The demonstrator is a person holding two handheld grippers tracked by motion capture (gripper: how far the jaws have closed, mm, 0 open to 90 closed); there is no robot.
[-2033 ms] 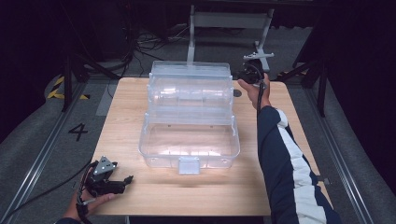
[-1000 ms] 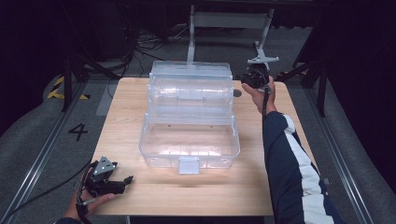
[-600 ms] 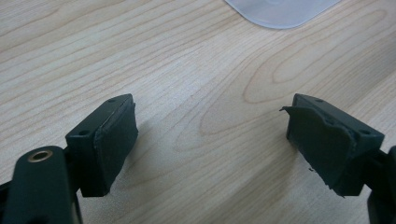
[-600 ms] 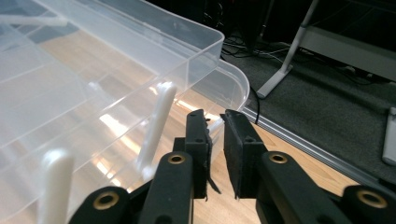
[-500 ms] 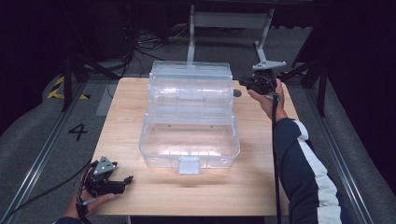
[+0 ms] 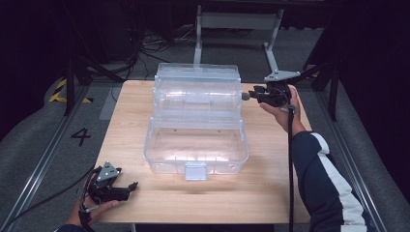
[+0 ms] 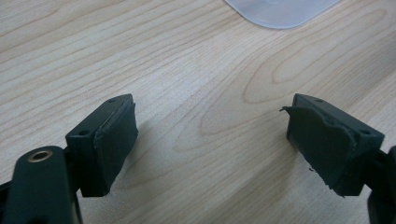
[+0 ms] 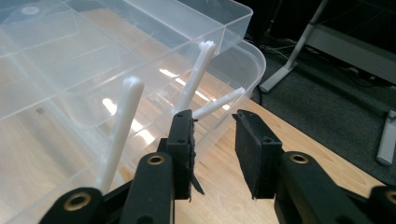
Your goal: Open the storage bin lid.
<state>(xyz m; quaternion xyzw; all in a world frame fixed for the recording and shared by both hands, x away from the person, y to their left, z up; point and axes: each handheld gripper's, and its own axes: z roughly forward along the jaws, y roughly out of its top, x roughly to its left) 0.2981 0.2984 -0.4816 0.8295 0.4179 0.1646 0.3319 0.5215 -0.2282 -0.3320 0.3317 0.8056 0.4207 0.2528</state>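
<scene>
A clear plastic tool box stands open in the middle of the wooden table, its upper tray stepped back on white hinge arms. My right gripper hovers at the right end of that upper tray, pointing left at it. Its jaws have just been opening, and in the right gripper view nothing sits between them; the hinge arms lie just left of the left jaw. My left gripper rests at the table's near left corner, open over bare wood, with a box corner ahead.
A grey metal stand and cables lie on the floor behind the table. Floor rails run along both sides, with a painted "4" at the left. A cable hangs from the right gripper down along the sleeve.
The right gripper has slid a little right and nearer, away from the box's end, and its jaws have parted. The left gripper has kept still.
</scene>
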